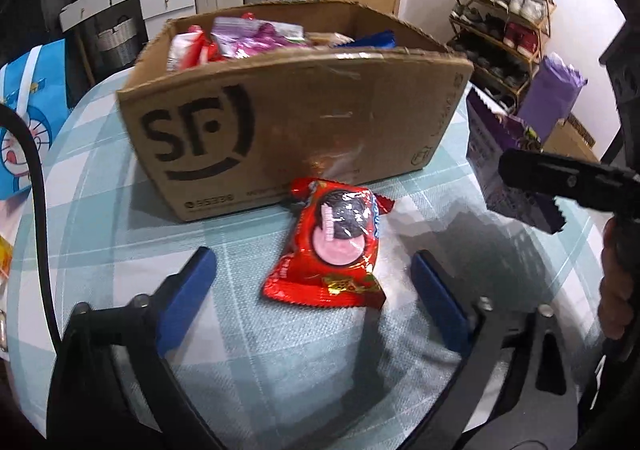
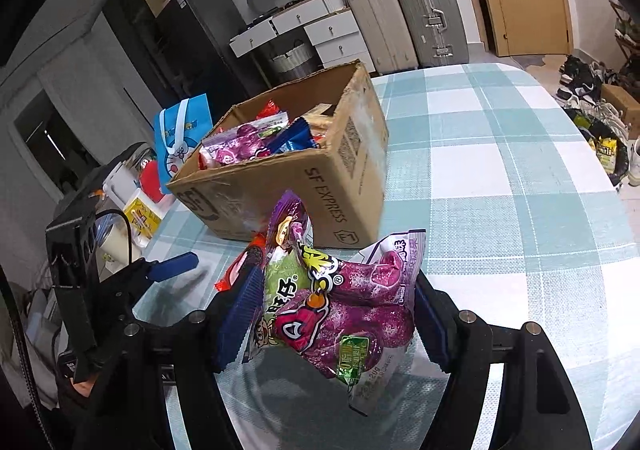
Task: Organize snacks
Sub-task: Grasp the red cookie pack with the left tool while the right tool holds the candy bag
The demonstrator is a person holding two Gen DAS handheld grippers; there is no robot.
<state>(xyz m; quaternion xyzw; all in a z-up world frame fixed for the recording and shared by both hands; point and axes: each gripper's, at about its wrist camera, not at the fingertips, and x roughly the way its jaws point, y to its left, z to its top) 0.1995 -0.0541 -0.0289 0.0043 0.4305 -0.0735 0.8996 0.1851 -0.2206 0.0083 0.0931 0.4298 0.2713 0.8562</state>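
Observation:
A red Oreo packet (image 1: pixel 334 246) lies on the checked tablecloth just in front of the cardboard SF box (image 1: pixel 296 105). My left gripper (image 1: pixel 312 270) is open, its blue fingers on either side of the packet, not touching it. My right gripper (image 2: pixel 332 314) is shut on a purple gummy candy bag (image 2: pixel 344 310) and holds it above the table, in front of the box (image 2: pixel 332 177). The purple bag also shows at the right of the left wrist view (image 1: pixel 508 165). The box holds several snack packets (image 2: pixel 256 141).
A blue Doraemon bag (image 2: pixel 182 137) and a yellow-white carton (image 2: pixel 142 215) stand left of the box. The checked table (image 2: pixel 500 169) stretches to the right. Suitcases, drawers and a shoe rack (image 1: pixel 504 25) stand beyond the table.

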